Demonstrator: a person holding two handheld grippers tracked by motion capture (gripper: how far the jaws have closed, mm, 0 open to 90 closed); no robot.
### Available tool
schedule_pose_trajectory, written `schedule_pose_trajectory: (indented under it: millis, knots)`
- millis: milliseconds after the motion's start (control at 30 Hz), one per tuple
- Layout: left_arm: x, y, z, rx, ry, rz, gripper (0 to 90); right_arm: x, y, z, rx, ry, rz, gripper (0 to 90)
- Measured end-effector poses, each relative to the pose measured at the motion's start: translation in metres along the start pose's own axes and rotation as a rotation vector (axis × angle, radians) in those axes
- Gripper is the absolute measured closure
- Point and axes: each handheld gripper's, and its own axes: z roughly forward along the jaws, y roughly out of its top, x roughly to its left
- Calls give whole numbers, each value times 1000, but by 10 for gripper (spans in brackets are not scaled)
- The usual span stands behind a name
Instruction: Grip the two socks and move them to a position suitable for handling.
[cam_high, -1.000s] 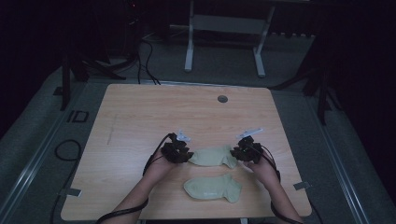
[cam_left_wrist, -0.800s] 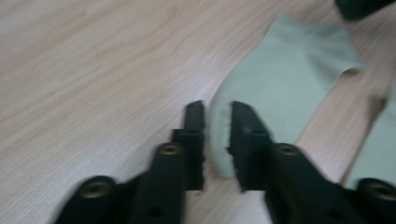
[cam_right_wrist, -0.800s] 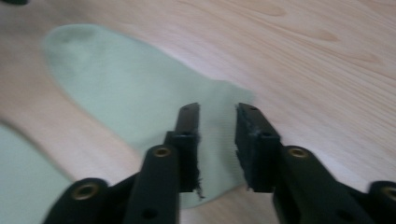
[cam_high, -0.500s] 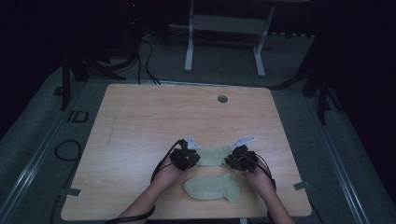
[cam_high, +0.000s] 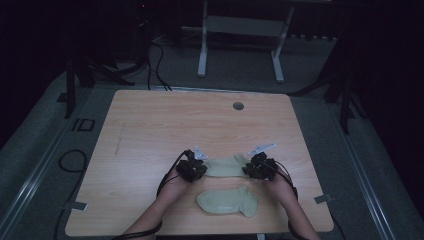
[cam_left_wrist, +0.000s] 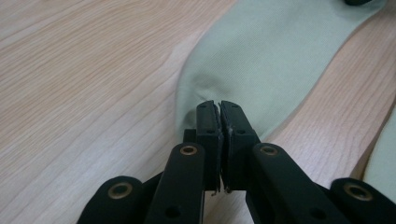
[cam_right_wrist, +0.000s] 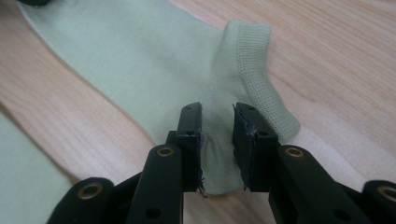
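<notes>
Two pale green socks lie on the wooden table (cam_high: 150, 130), near the person's edge of it. At the left of the high view, the left gripper (cam_high: 192, 169) rests at the left end of the farther sock (cam_high: 227, 166), with the person's left hand (cam_high: 172, 184) behind it and a cable trailing back along the forearm. In the left gripper view its two black jaws are pressed together, and a fold of the sock's rounded toe end is pinched between the pads (cam_left_wrist: 208, 122); the fabric puckers slightly just ahead of the tips. This gripper's jaws have just been closing, and they now clamp the cloth.

Moving rightward, the farther sock stretches flat across the table between the two grippers, its length running left to right. Just nearer the person lies the second sock (cam_high: 227, 201), apart from both grippers, flat on the wood with its cuff toward the right.

At the right, the right gripper (cam_high: 260, 167) sits on the farther sock's right end, held by the right hand (cam_high: 282, 185). In the right gripper view its jaws stand a little apart with a bunched ridge of sock fabric between them, close to the ribbed cuff (cam_right_wrist: 254, 70), which curls off to the right. The pads bear on this fold from both sides, so the sock is gripped there too. These jaws have just been opening slightly.
</notes>
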Motion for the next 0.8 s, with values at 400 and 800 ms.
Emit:
schedule_pose_trajectory:
  millis: [400, 800]
  knots:
    - [2, 2, -11, -54, -62, -27, 690, 0, 6, -3, -15, 19, 16, 627]
    - [-15, -7, -43, -89, -81, 22, 443, 13, 5, -26, -89, 57, 9, 351]
